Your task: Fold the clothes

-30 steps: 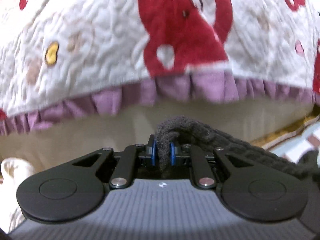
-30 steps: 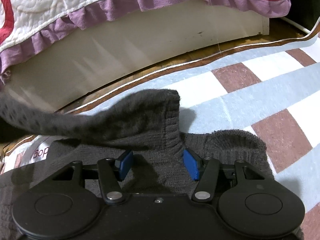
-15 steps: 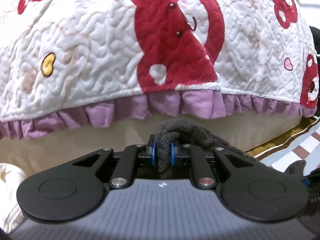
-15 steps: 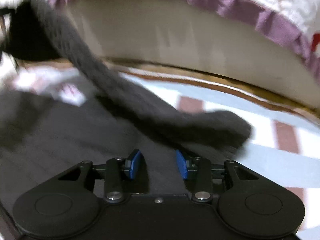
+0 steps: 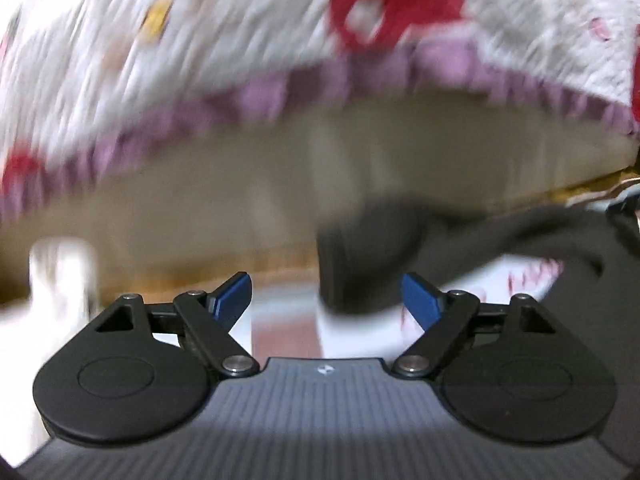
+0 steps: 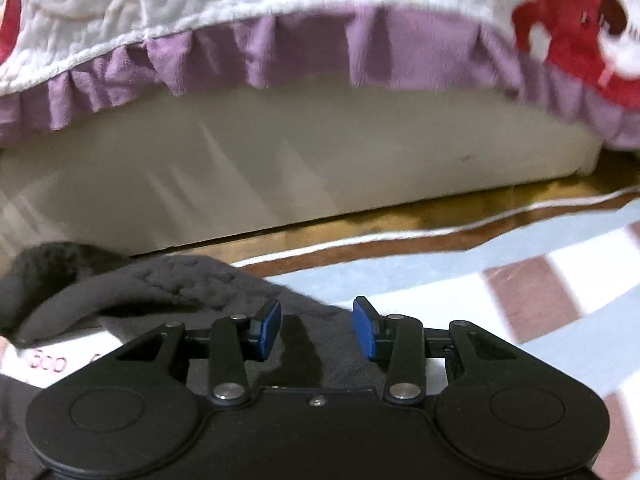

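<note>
A dark grey knit sweater point(image 6: 180, 292) lies on the checked blanket point(image 6: 520, 248) by the bed. My right gripper point(image 6: 316, 330) hovers over the sweater's right edge. Its jaws are opening, the blue pads point(image 6: 266, 330) stand apart, and the knit lies under them with nothing pinched. In the blurred left wrist view my left gripper point(image 5: 326, 296) has its jaws opening wide. The sweater's sleeve end point(image 5: 368, 256) is loose just ahead of the pads point(image 5: 234, 292) and touches neither. The rest of the sweater point(image 5: 560, 240) trails off to the right.
The bed's cream base point(image 6: 320, 168) rises close ahead, under a white and red quilt with a purple ruffle point(image 6: 280, 52). A strip of wooden floor point(image 6: 380, 224) runs along it. Something white with pink print point(image 6: 44, 360) peeks from under the sweater. A white object point(image 5: 60, 272) sits at the left.
My left gripper has let go of the dark sleeve and spread wide, and the sleeve has dropped ahead of it. The right gripper's view has swung; the sleeve no longer hangs across it.
</note>
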`<state>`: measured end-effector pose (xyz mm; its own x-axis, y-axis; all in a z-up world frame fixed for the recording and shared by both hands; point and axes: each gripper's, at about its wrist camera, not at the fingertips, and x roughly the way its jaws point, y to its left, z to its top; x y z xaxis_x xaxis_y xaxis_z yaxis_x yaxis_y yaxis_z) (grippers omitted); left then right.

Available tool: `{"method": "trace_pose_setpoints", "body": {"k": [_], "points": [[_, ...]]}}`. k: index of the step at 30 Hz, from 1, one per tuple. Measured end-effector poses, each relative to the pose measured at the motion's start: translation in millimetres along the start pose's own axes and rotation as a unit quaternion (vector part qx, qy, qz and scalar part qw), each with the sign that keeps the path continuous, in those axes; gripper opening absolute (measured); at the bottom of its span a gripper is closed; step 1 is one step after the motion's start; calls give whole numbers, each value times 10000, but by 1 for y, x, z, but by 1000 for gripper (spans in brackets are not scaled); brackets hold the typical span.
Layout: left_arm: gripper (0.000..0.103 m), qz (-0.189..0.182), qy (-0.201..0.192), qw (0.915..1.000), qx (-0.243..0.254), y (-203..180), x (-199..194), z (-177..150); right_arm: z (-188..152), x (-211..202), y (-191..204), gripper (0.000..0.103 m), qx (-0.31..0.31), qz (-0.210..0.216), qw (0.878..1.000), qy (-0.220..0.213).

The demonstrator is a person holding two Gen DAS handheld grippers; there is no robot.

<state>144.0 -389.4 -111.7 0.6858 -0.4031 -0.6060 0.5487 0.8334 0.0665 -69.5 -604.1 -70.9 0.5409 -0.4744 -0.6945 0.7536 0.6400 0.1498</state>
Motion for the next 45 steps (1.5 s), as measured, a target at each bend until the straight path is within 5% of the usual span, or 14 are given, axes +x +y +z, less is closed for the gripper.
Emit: {"method": "trace_pose_setpoints", "body": {"k": [3,6,11,15,20,24,28,34,37,40,43,44,45], "points": [[82,-272,557,9965,-568,19,-7,-36,7,-28,-13,59,379,19,9988,320],[82,32,875,9941,-647,29,-17,-68,-6,-71,-36,65,754,291,9953,525],[82,504,1176,9864,-1034,51,-42,-110,-72,-146,-81,65,1243,162,9907,532],[82,466,1323,9838,-1119,55,-70,-131,-137,-192,-118,65,2624,161,9638,437],[82,-427,998,9904,-851,36,-111,-136,-160,-210,-133,75,3435,322,9377,407],[82,-1960,954,9745,-532,8,-136,-137,-171,-197,-141,75,3952,582,9124,893],[82,-3079,1124,9447,127,-25,-151,-147,-166,-197,-126,75,3553,850,9251,1037],[86,-3546,1167,9153,1515,-72,-166,-168,-152,-210,-87,75,2470,815,9552,1410],[93,-3137,1376,9211,1849,-87,-151,-179,-145,-205,-63,75,1204,810,9700,1953],[93,-2790,1456,9279,2000,-98,-142,-186,-146,-200,-52,75,265,799,9695,2300],[81,-2775,1481,9308,1864,-98,-142,-187,-150,-192,-45,75,-532,733,9627,2550],[69,-2820,1520,9297,1816,-97,-142,-188,-152,-188,-47,70,-689,660,9617,2570],[65,-2870,1602,9292,1691,-96,-141,-188,-153,-184,-49,46,-798,555,9617,2564]]}}
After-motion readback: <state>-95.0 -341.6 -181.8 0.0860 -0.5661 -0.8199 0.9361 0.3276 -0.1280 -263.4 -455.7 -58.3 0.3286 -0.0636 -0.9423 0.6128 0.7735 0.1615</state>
